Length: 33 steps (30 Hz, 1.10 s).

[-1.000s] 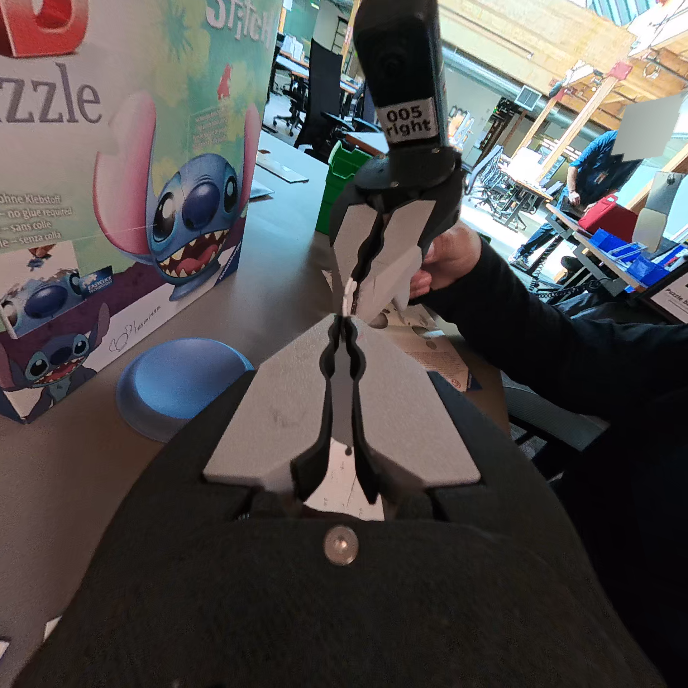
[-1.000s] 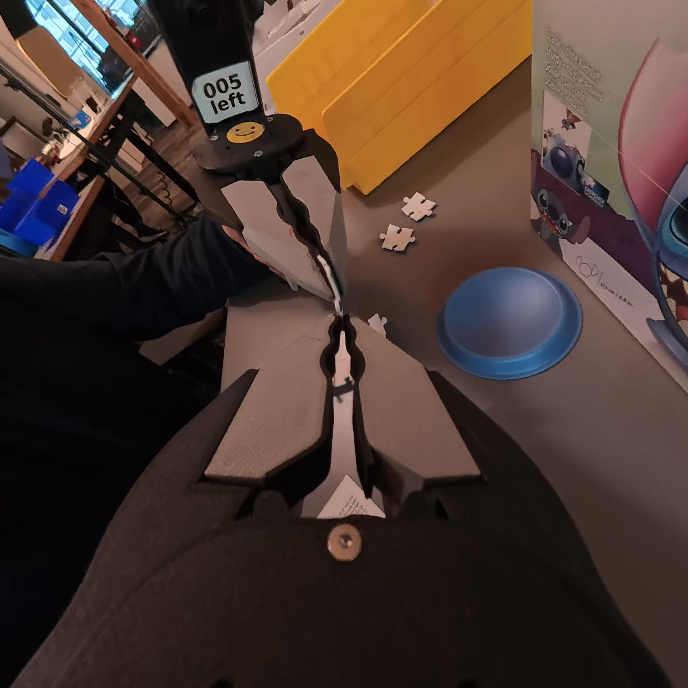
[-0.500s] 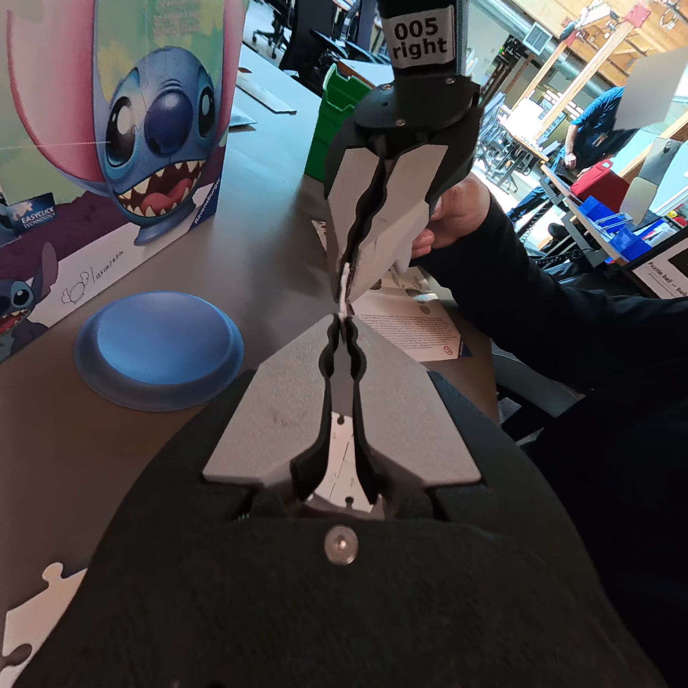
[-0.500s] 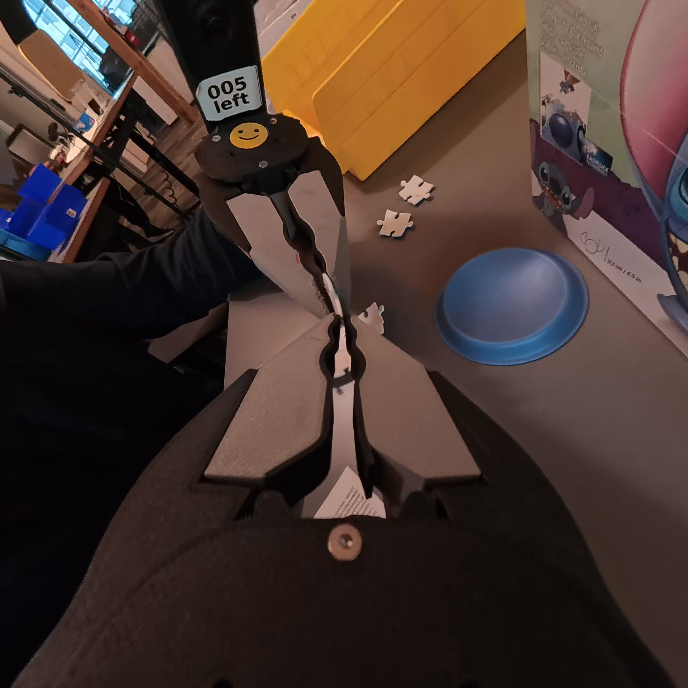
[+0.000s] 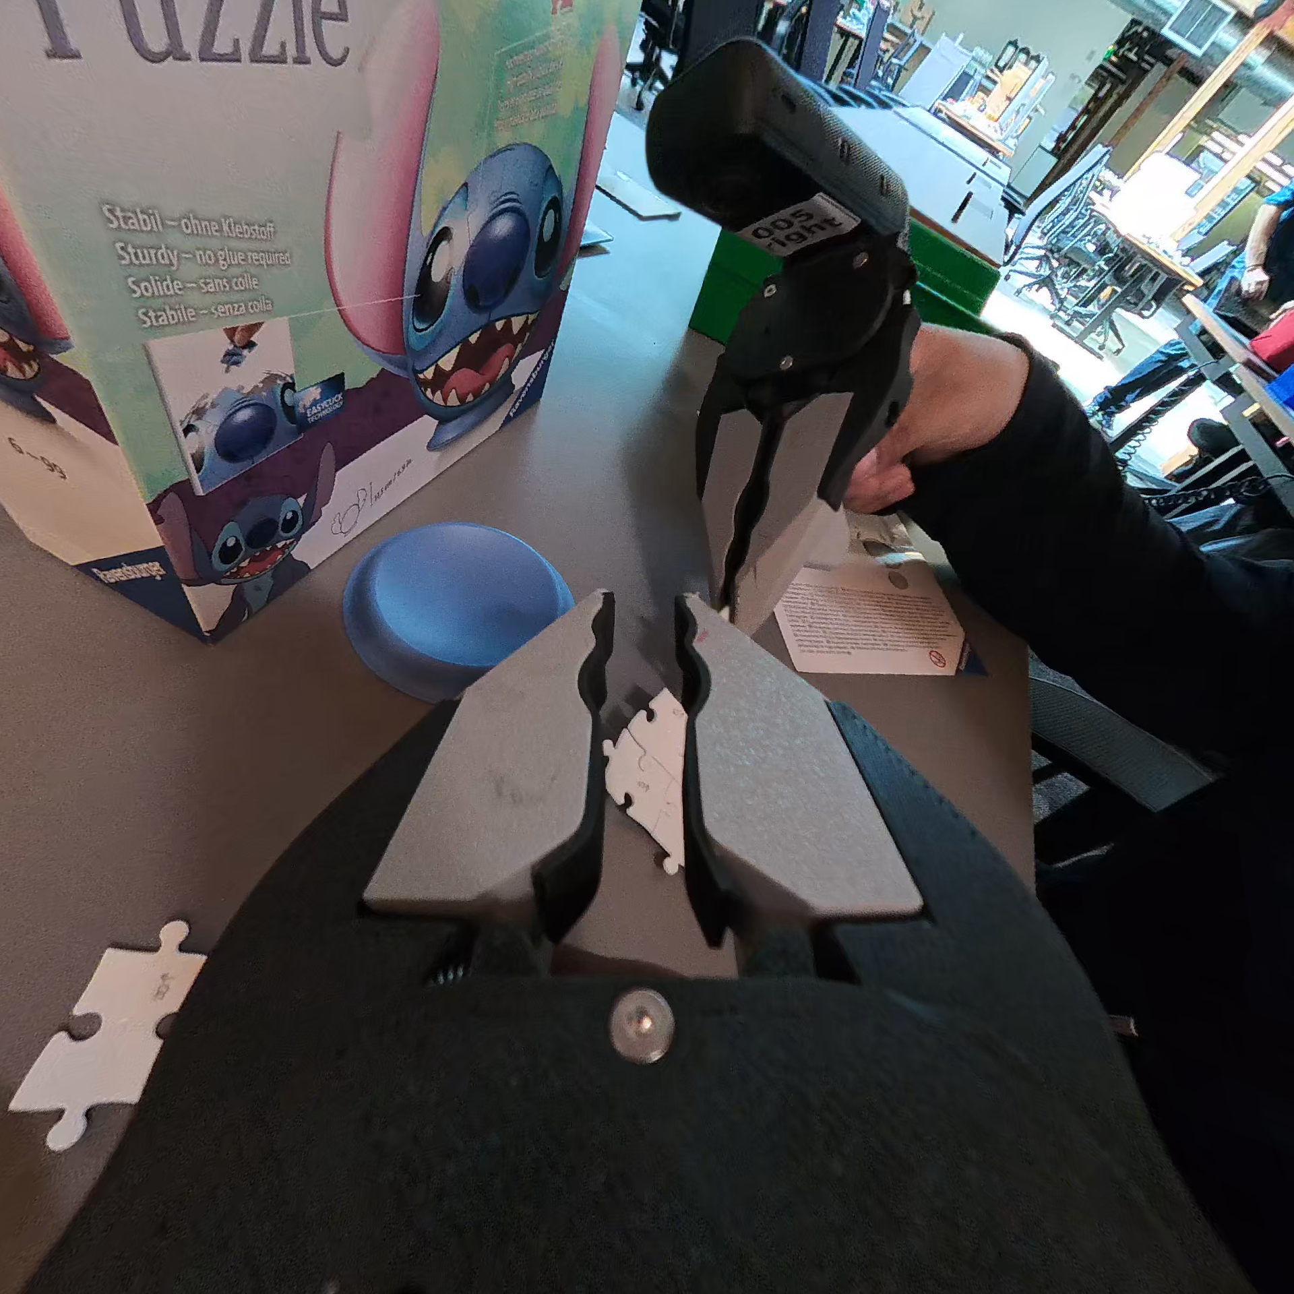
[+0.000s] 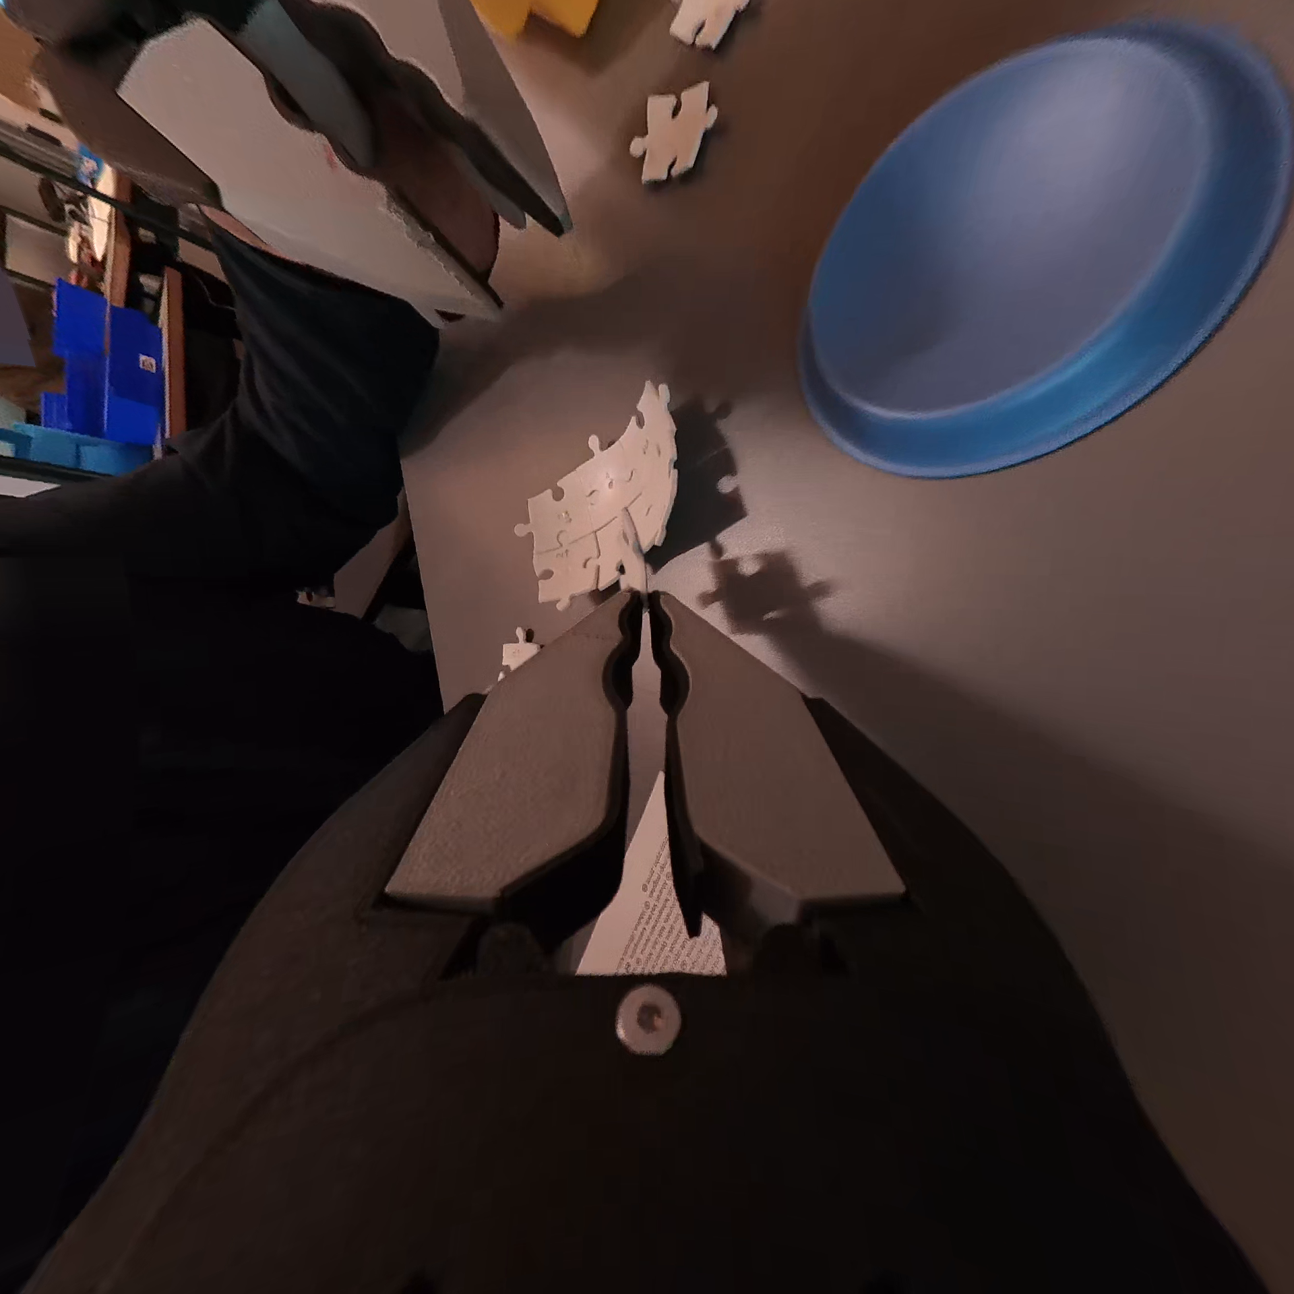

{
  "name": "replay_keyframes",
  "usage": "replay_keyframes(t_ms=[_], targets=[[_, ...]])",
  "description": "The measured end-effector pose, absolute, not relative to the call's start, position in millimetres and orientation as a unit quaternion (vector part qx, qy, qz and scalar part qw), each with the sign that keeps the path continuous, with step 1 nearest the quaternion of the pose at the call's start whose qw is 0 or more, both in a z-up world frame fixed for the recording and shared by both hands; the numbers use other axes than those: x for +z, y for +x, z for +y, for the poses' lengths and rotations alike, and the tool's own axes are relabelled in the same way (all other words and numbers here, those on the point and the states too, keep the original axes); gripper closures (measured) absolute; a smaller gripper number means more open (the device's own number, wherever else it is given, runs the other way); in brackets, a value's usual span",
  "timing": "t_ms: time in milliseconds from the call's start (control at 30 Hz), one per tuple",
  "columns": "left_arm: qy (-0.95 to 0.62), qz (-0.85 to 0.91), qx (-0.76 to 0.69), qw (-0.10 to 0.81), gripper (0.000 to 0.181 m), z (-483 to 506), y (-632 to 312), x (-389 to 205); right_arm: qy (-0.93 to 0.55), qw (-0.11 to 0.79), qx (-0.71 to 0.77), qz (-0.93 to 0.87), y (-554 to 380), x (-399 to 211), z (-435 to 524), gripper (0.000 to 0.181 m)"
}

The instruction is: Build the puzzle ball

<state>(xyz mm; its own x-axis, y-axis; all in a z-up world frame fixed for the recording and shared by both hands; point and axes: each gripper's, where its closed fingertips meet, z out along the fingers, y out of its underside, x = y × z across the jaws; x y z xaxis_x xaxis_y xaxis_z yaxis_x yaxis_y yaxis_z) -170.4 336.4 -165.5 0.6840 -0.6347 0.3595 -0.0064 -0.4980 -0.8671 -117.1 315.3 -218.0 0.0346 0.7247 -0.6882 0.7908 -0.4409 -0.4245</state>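
Released assembly (image 6: 606, 501) — two loose pieces (image 6: 676, 129).

I can see printed writing on the puzzle box (image 5: 294, 294) far left, the right gripper's (image 5: 728, 606) white sticker (image 5: 798, 231), and the leaflet (image 5: 868, 630) on the right.

white puzzle pieces (image 6: 606, 501), blue dome base (image 5: 455, 613), grey table (image 5: 616, 434)
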Motion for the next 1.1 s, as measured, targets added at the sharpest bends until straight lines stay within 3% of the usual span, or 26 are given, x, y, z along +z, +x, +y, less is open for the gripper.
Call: replay_keyframes(t_ms=[1100], targets=[[-0.804,0.222,-0.329,0.443,0.166,333.1,-164.1,-174.9,0.726,0.056,-0.443,0.523,-118.2,-225.9,311.0,0.181]])
